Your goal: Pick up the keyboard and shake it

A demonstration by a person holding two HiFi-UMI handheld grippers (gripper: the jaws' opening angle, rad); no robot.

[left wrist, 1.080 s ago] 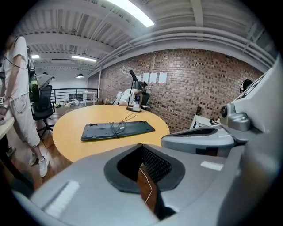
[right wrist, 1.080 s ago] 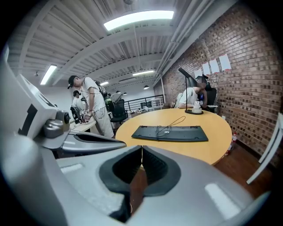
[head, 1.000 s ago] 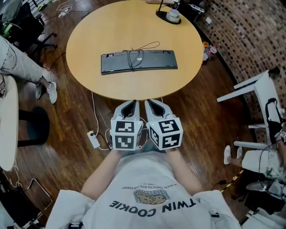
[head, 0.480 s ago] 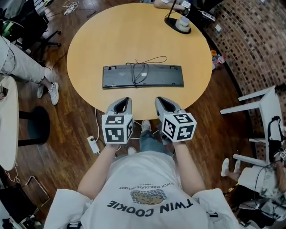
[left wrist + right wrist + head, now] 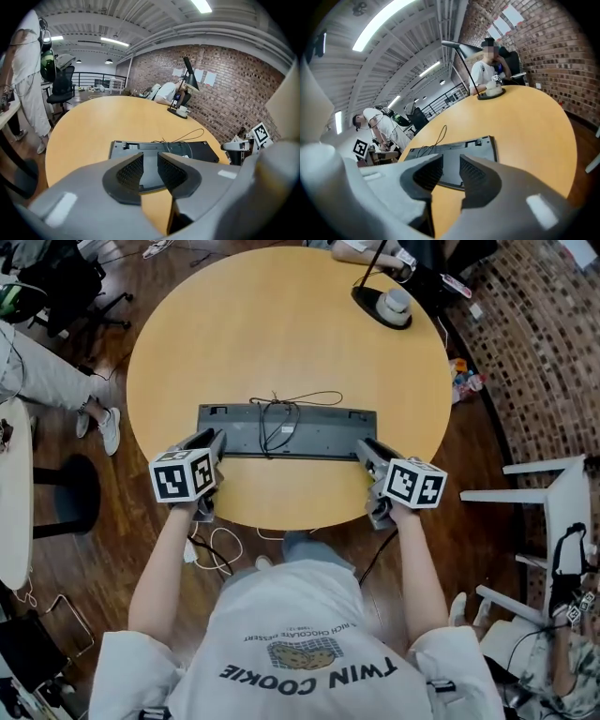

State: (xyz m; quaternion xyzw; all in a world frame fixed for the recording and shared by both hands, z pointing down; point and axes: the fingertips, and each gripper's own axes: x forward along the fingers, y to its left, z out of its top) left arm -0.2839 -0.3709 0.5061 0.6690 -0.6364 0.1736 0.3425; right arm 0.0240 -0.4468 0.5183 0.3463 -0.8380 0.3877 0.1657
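Note:
A dark grey keyboard [image 5: 309, 437] lies bottom side up on the round wooden table [image 5: 281, 324], its black cable [image 5: 278, 418] looped over its middle. My left gripper [image 5: 217, 439] is at the keyboard's near left corner and my right gripper [image 5: 364, 447] at its near right corner. In the left gripper view the jaws of the left gripper [image 5: 150, 158] are opening, with a narrow gap and the keyboard [image 5: 140, 146] just beyond it. The right gripper [image 5: 451, 161] is likewise opening, with the keyboard [image 5: 459, 149] ahead. Neither pair of pads presses on anything.
A black desk lamp base [image 5: 388, 306] stands at the table's far right edge, with a person seated behind it. A seated person's legs [image 5: 47, 381] are at the left. White furniture [image 5: 553, 493] stands to the right. Cables and a power strip [image 5: 211, 554] lie on the floor under the near edge.
Both grippers have moved forward from close to my body and spread apart to the keyboard's two near corners. Their jaws, shut before, now show a gap.

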